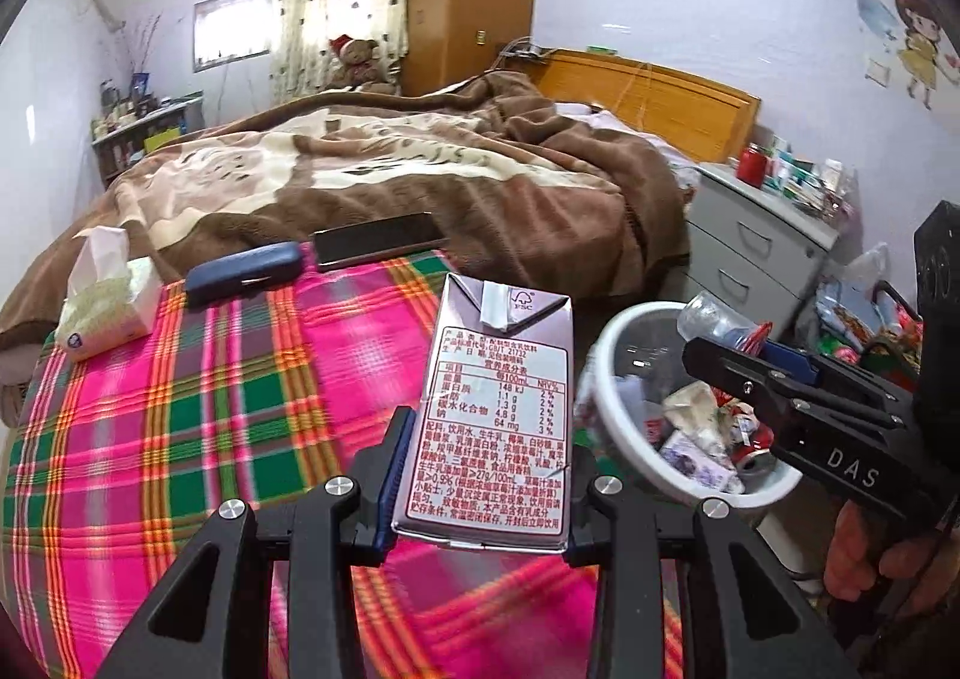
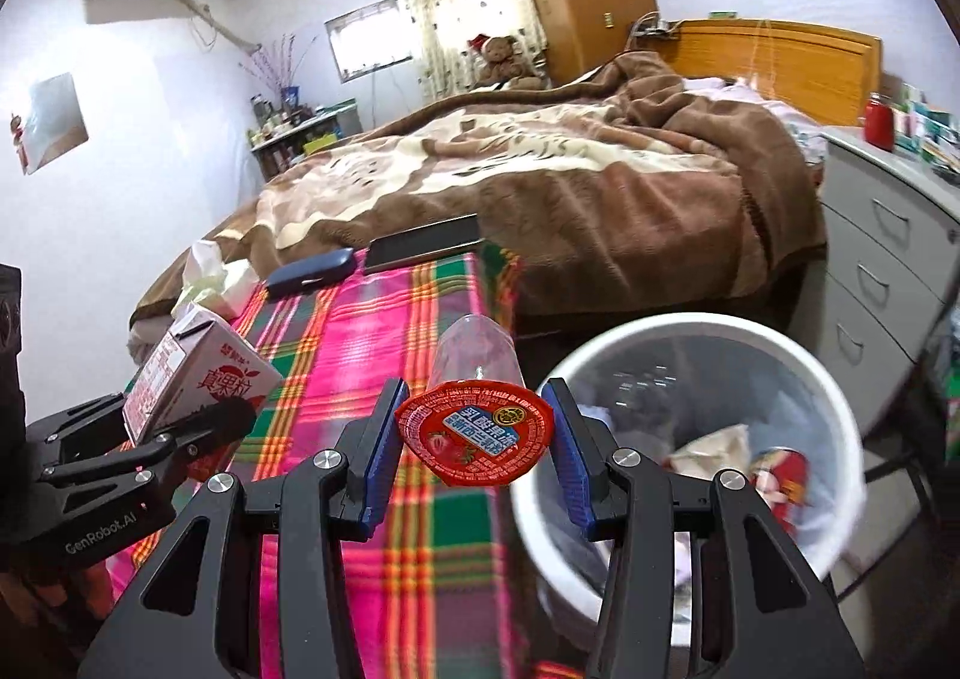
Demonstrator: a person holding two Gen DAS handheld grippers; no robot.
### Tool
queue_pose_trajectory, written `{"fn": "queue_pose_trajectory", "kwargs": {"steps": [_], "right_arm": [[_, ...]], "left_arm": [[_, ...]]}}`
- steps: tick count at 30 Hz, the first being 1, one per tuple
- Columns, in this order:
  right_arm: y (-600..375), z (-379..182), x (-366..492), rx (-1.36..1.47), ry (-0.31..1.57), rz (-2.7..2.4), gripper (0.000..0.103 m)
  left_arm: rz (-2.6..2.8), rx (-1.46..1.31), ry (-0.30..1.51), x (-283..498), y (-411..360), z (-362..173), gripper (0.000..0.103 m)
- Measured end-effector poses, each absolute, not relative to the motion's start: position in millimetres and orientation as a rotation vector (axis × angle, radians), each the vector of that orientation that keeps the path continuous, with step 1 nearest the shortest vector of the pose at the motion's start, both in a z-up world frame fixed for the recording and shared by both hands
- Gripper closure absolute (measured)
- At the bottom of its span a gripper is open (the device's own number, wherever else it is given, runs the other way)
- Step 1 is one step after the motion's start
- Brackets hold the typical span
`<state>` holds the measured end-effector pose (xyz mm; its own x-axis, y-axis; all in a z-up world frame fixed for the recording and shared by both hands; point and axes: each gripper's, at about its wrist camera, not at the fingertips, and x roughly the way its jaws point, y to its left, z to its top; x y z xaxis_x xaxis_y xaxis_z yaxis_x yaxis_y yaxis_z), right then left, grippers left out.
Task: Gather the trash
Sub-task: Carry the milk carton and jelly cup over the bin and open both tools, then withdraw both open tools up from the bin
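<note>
My left gripper [image 1: 489,439] is shut on an upright pale purple drink carton [image 1: 498,403], held above the plaid bedsheet. To its right stands a white trash bin [image 1: 708,490] with several wrappers inside. In the right wrist view my right gripper [image 2: 474,397] is shut on a clear plastic jelly cup [image 2: 474,355] with a red foil lid, its blue pads [image 2: 384,439] pressing both sides, just left of the bin [image 2: 660,328]. In the left wrist view, the right gripper [image 1: 714,355] hangs over the bin with the cup [image 1: 711,313]. The carton [image 2: 198,373] shows at left in the right wrist view.
On the plaid sheet [image 1: 180,409] lie a tissue pack [image 1: 108,295], a blue case [image 1: 243,274] and a dark phone [image 1: 378,244]. A brown blanket [image 1: 480,187] covers the bed behind. A grey drawer cabinet [image 1: 750,253] stands beyond the bin. A hand [image 1: 858,553] grips the right tool.
</note>
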<state>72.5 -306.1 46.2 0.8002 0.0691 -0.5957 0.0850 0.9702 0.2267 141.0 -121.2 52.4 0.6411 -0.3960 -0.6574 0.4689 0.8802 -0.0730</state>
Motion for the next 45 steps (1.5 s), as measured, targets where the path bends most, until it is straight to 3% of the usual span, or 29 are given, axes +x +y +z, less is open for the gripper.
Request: {"fn": "queue_pose_trajectory", "kwargs": {"steps": [26, 32, 34, 35, 45], "right_arm": [[-409, 0, 52, 0.283, 0.779, -0.214, 0.056], [-418, 2, 51, 0.282, 0.767, -0.221, 0.053], [-419, 2, 48, 0.296, 0.757, -0.21, 0.038], [-419, 2, 47, 0.299, 0.757, -0.203, 0.037], [-410, 6, 35, 0.296, 0.744, -0.2, 0.037]], "left_arm": [[-0.683, 0.156, 0.847, 122, -270, 0, 0.064], [-0.682, 0.154, 0.851, 124, -280, -4, 0.052], [-0.675, 0.149, 0.855, 124, -280, -5, 0.04], [-0.676, 0.145, 0.855, 124, -279, -4, 0.037], [-0.673, 0.121, 0.836, 114, -268, 3, 0.033]]}}
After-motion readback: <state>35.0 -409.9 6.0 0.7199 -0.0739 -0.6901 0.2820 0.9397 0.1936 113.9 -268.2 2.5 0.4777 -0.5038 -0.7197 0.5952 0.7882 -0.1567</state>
